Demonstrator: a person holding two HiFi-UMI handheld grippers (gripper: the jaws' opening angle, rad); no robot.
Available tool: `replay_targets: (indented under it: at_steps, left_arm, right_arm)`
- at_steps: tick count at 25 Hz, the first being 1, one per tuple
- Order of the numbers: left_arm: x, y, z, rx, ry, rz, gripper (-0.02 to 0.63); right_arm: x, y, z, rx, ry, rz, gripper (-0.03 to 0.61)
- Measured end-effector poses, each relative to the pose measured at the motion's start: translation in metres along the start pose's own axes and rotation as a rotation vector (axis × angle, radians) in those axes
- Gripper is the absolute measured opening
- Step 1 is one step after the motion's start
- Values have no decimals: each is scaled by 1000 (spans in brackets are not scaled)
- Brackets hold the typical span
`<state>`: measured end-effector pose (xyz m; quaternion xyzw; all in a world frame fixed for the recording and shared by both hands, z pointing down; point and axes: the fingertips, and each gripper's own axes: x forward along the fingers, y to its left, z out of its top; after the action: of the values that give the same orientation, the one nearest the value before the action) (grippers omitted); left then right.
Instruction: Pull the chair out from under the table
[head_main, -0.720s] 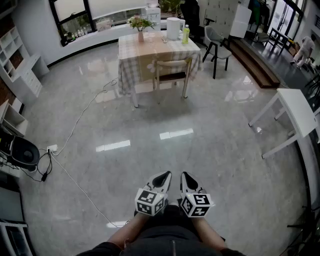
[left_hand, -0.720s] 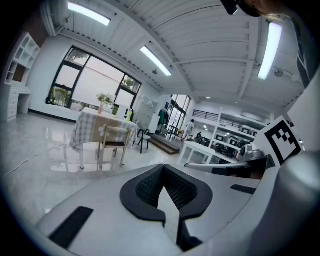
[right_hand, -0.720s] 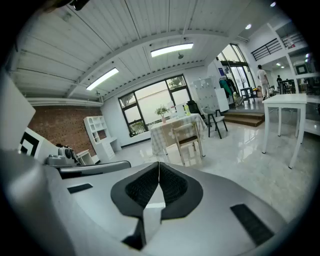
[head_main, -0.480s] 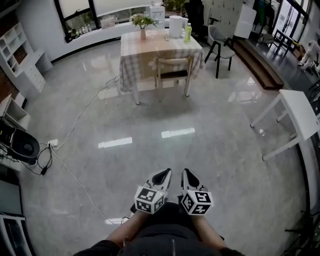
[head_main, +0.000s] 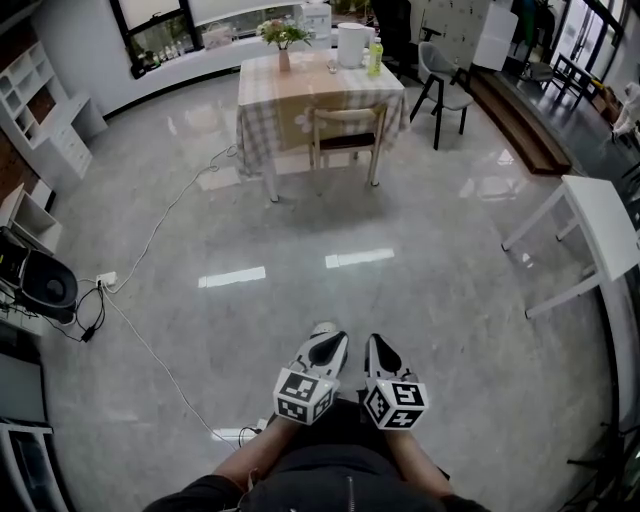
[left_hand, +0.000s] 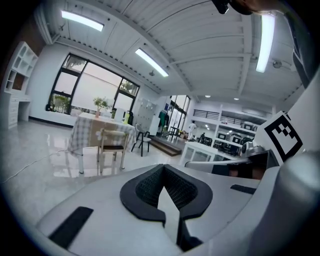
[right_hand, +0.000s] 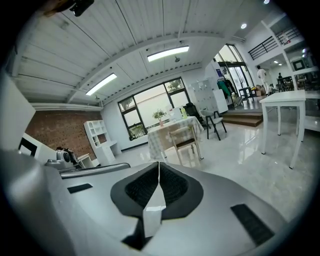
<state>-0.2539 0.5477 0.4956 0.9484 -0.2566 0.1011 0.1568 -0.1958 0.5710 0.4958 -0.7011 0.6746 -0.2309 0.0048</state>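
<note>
Jaws shut tight and empty, the left gripper (head_main: 326, 350) and right gripper (head_main: 378, 352) hang side by side above the near floor (head_main: 400, 300). Far across the room, the chair (head_main: 346, 138) stands pushed in at the near edge of the checked-cloth surface (head_main: 300, 85), well apart from both grippers.

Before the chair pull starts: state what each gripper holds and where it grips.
Nothing held: the left gripper and right gripper are shut, empty, far from the chair.
</note>
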Motion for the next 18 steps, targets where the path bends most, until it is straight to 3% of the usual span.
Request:
replay_targets:
  at_steps: [11,18]
  left_arm:
    - [27,15,4,4,29,8,9]
    - [63,42,29,16,28,4,9]
  right_arm:
    - [36,-6,9,7,19,34,14]
    - [79,-11,33,-8,18,53,14]
